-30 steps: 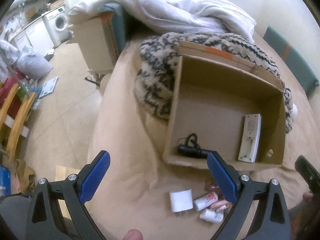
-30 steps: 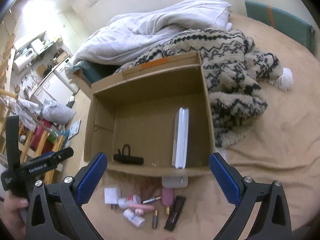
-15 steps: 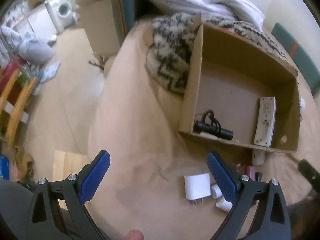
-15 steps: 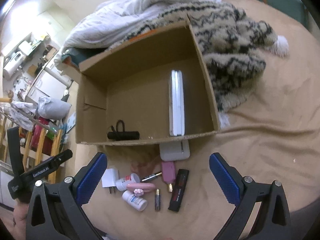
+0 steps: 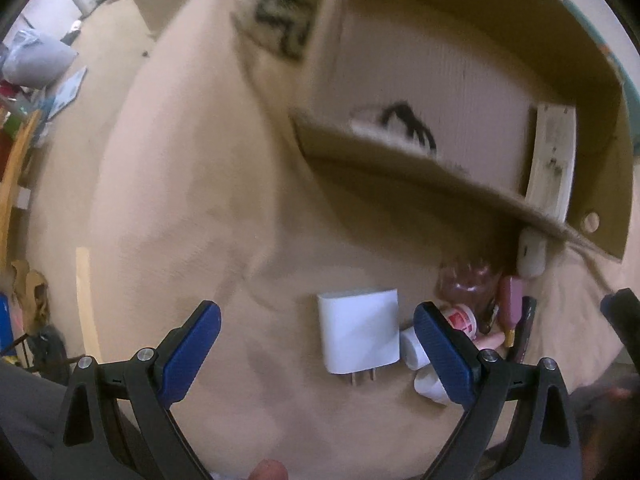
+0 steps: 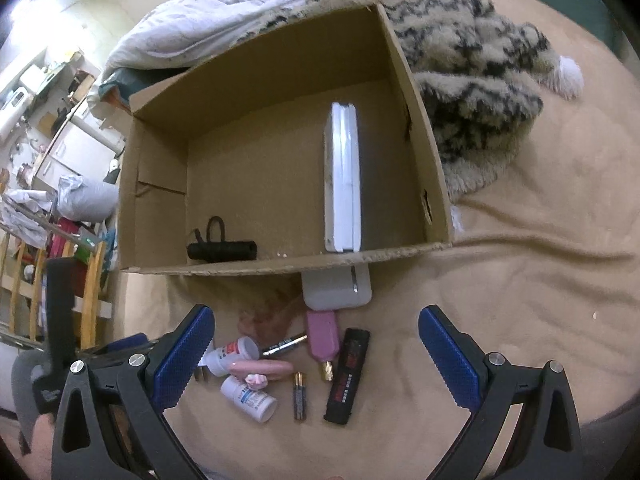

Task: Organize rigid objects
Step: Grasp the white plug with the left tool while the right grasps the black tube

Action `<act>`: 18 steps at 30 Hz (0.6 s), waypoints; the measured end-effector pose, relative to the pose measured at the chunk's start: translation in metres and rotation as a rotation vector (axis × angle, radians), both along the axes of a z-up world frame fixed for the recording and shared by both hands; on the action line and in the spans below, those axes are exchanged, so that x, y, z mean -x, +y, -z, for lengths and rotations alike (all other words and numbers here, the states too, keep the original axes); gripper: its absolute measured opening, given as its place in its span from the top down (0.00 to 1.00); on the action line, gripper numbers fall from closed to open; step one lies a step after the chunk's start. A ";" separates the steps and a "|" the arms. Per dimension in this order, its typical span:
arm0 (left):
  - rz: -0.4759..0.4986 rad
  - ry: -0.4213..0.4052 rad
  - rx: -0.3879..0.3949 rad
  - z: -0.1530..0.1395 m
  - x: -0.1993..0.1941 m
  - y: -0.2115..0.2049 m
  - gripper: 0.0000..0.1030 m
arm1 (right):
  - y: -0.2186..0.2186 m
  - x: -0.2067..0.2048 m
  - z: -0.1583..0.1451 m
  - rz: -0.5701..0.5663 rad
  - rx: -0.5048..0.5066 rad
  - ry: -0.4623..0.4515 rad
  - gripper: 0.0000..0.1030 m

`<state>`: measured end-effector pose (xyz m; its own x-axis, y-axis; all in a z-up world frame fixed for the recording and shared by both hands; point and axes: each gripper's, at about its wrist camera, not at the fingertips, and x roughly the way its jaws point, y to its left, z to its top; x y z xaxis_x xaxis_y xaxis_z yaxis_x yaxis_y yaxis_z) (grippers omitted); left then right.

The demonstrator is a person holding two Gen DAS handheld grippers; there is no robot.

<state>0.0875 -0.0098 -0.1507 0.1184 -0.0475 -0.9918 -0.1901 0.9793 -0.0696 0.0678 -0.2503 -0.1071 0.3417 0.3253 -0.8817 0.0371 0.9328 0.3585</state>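
A white charger plug lies on the tan bedspread, framed by the blue fingers of my open left gripper. Nothing is held. To its right is a cluster of small items: two white bottles, a pink tube, a battery, a black bar, a pink item and a white power bank. My right gripper hovers open above them. Behind stands an open cardboard box holding a black flashlight and a flat white device.
A fluffy patterned blanket and a white duvet lie behind and right of the box. The bed's left edge drops to the floor, where a wooden rack and bags stand. The left gripper's black body shows at the right view's left edge.
My left gripper has dropped and moved forward, so the white charger now sits between its fingers. The right gripper has also come lower and closer to the small items. Both stay open.
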 end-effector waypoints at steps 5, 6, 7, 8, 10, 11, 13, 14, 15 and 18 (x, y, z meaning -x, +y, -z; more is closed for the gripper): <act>0.025 0.060 0.016 0.017 0.001 -0.006 0.28 | -0.006 -0.001 0.029 -0.001 -0.006 0.151 0.28; 0.031 0.057 0.011 0.017 0.001 -0.007 0.31 | -0.005 -0.001 0.038 -0.005 -0.004 0.193 0.38; 0.040 0.053 0.009 0.017 0.001 -0.008 0.33 | -0.004 0.001 0.047 -0.013 -0.003 0.241 0.56; 0.047 0.051 0.009 0.017 0.002 -0.008 0.39 | -0.003 0.002 0.053 -0.021 -0.007 0.267 0.64; 0.070 0.051 0.000 0.019 0.003 -0.013 0.45 | 0.004 0.003 0.056 -0.053 0.009 0.274 0.64; 0.079 0.052 -0.008 0.020 0.004 -0.016 0.50 | 0.008 0.003 0.056 -0.069 0.033 0.271 0.64; 0.095 0.051 -0.026 0.019 0.004 -0.018 0.58 | 0.016 0.003 0.061 -0.099 0.063 0.288 0.64; 0.098 0.048 -0.029 0.018 0.005 -0.017 0.63 | 0.021 0.005 0.065 -0.118 0.076 0.302 0.64; 0.099 0.045 -0.033 0.018 0.005 -0.017 0.63 | 0.024 0.006 0.067 -0.133 0.090 0.310 0.64; 0.090 0.044 -0.037 0.016 0.005 -0.015 0.63 | 0.035 0.009 0.072 -0.183 0.130 0.322 0.64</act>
<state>0.0820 -0.0243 -0.1671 0.0718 -0.0192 -0.9972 -0.1030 0.9943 -0.0265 0.0587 -0.2150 -0.1791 -0.0123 0.2339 -0.9722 -0.0424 0.9713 0.2342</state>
